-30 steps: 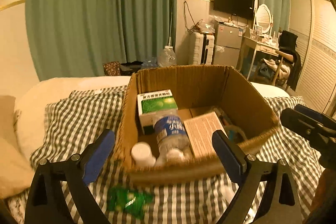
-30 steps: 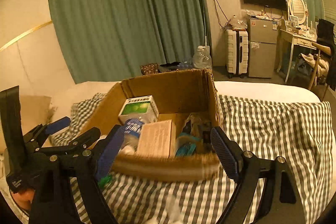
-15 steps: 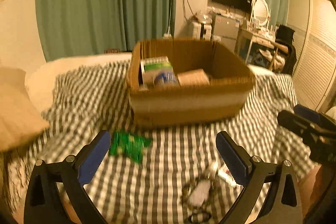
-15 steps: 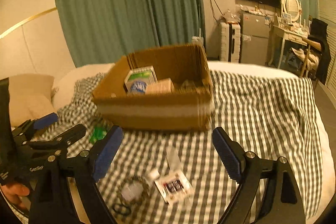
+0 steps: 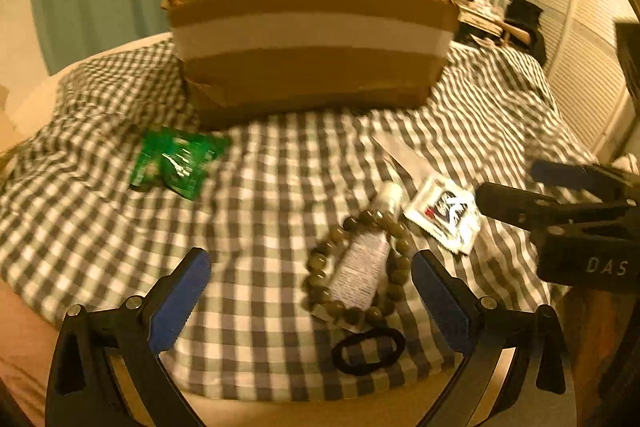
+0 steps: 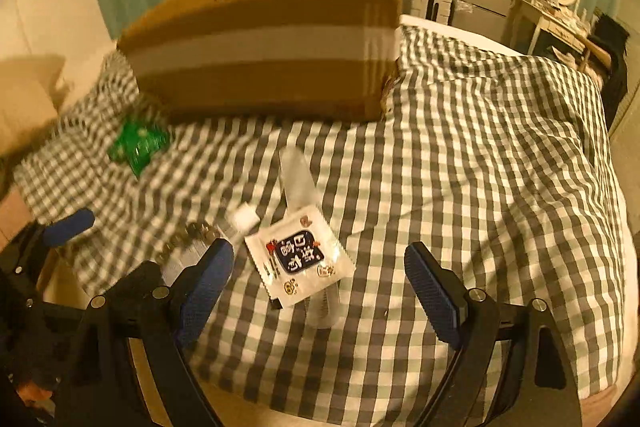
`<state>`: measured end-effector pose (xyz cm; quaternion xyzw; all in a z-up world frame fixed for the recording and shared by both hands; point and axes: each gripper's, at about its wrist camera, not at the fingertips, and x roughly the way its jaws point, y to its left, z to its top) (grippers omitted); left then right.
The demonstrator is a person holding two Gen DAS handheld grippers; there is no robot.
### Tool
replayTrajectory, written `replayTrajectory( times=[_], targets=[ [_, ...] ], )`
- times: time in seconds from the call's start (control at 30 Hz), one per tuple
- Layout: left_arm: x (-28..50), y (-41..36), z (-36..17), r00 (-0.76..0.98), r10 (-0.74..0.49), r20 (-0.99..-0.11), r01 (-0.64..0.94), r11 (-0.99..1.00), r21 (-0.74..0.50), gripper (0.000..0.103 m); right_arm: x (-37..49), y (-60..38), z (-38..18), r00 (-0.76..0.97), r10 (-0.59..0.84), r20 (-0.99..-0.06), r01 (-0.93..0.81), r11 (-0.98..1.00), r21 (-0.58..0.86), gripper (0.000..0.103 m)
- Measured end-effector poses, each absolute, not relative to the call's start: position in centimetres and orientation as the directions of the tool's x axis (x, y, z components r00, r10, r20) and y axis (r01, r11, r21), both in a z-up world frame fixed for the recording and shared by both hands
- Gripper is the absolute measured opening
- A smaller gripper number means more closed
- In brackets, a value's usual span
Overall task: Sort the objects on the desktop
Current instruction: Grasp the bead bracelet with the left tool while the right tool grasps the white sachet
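Note:
A cardboard box stands on the checked bedspread, showing only its near wall. In front of it lie a green packet, a bead bracelet ringed around a small bottle, a black hair tie and a white printed sachet. My left gripper hangs open above the cloth, the bracelet just inside its right finger. My right gripper is open over the sachet, not touching it. A clear plastic piece lies beyond the sachet.
The bedspread stretches bare to the right of the box. A pillow lies at the left. Green curtains, a fridge, a suitcase and a dressing table stand behind the bed. The bed's near edge runs just under both grippers.
Both grippers dropped from over the box's opening to low in front of it. The box's contents went out of sight, and the bracelet, bottle, hair tie and sachet came into view.

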<state>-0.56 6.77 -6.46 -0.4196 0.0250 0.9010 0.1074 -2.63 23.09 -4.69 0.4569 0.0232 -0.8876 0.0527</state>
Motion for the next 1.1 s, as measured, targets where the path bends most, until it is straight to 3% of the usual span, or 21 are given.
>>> replayTrajectory(
  times=[0.33, 0.67, 0.7, 0.77, 0.8, 0.83, 0.93, 1.0, 1.07, 1.1],
  targets=[
    [-2.0, 7.7, -9.9, -0.532, 0.228, -0.815, -0.274, -0.958, -0.089, 0.103, -4.3, 22.8, -7.5, -0.480, -0.100, -0.872, 0.124, -0.991, 0.046, 0.088],
    [-2.1, 7.9, -10.9, -0.546, 0.281, -0.789, -0.307, -0.944, -0.123, 0.103, -6.2, 21.6, -9.9, -0.439, -0.026, -0.898, 0.128, -0.991, -0.034, 0.088],
    [-2.0, 8.0, -10.8, -0.542, 0.297, -0.786, -0.323, -0.937, -0.131, 0.100, -6.2, 21.3, -10.0, -0.441, -0.017, -0.897, 0.136, -0.990, -0.048, 0.088],
    [-1.9, 8.2, -10.5, -0.540, 0.307, -0.783, -0.341, -0.931, -0.130, 0.084, -6.1, 21.0, -10.1, -0.446, -0.010, -0.895, 0.147, -0.987, -0.062, 0.086],
    [-1.7, 8.4, -10.4, -0.542, 0.298, -0.785, -0.350, -0.930, -0.111, 0.073, -6.0, 20.9, -10.1, -0.448, -0.011, -0.894, 0.150, -0.987, -0.063, 0.082],
    [-1.7, 8.4, -10.4, -0.544, 0.296, -0.785, -0.356, -0.929, -0.104, 0.065, -5.8, 21.0, -9.9, -0.453, -0.018, -0.891, 0.151, -0.987, -0.057, 0.071],
    [-1.5, 8.2, -10.3, -0.542, 0.308, -0.782, -0.360, -0.926, -0.115, 0.052, -5.4, 21.5, -9.3, -0.472, -0.041, -0.881, 0.142, -0.989, -0.030, 0.054],
    [-1.4, 8.0, -10.1, -0.539, 0.324, -0.778, -0.359, -0.923, -0.136, 0.048, -5.1, 21.8, -9.0, -0.479, -0.052, -0.876, 0.134, -0.991, -0.014, 0.052],
    [-1.2, 7.5, -9.9, -0.539, 0.328, -0.776, -0.356, -0.923, -0.143, 0.035, -4.8, 22.0, -8.8, -0.484, -0.059, -0.873, 0.130, -0.992, -0.005, 0.050],
    [-1.1, 7.2, -9.8, -0.532, 0.338, -0.776, -0.354, -0.922, -0.159, 0.035, -4.6, 22.1, -8.7, -0.485, -0.065, -0.872, 0.131, -0.991, 0.000, 0.049]
  ],
)
